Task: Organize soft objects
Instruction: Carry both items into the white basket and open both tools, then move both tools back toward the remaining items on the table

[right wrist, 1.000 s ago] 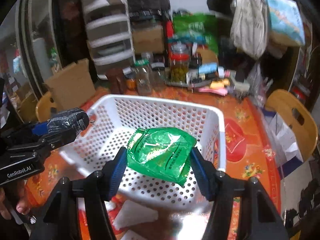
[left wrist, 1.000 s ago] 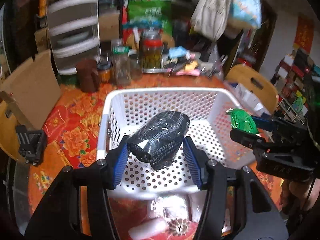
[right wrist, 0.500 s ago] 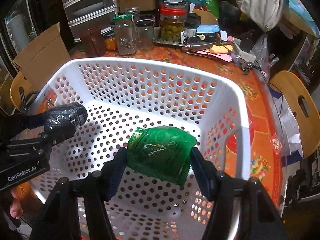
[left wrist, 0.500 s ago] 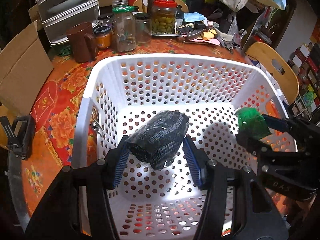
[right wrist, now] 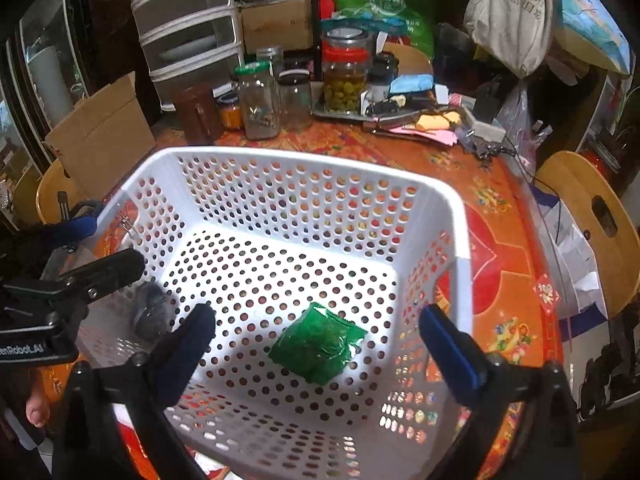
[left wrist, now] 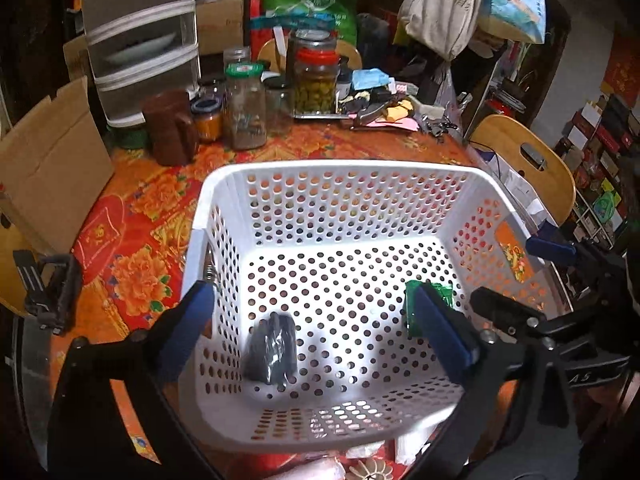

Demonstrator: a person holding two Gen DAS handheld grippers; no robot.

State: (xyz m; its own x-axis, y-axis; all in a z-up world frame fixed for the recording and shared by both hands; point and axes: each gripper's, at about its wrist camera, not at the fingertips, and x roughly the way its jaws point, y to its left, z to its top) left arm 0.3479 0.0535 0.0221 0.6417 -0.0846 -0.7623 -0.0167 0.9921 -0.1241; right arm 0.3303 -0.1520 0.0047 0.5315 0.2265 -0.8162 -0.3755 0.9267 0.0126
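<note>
Both grippers' jaws had just opened wide. The left gripper (left wrist: 320, 320) stood empty above the dark pouch (left wrist: 273, 354), apparently lying on the white basket (right wrist: 288, 160) floor. The right gripper (right wrist: 316, 332) stood empty above the green packet (right wrist: 318, 346). Jars (right wrist: 260, 100) stood beyond.

Left claw (left wrist: 320, 320): black plastic arms, matte, angular; blue ribbed pads (left wrist: 442, 334) on inner faces; round screw heads at finger joints. Right claw (right wrist: 320, 336): same black frame, blue pads (right wrist: 450, 354), screws at pivots. White lettering on black body of left claw, partly cut off. Bare fingertip (right wrist: 37, 412) at lower left edge.
</note>
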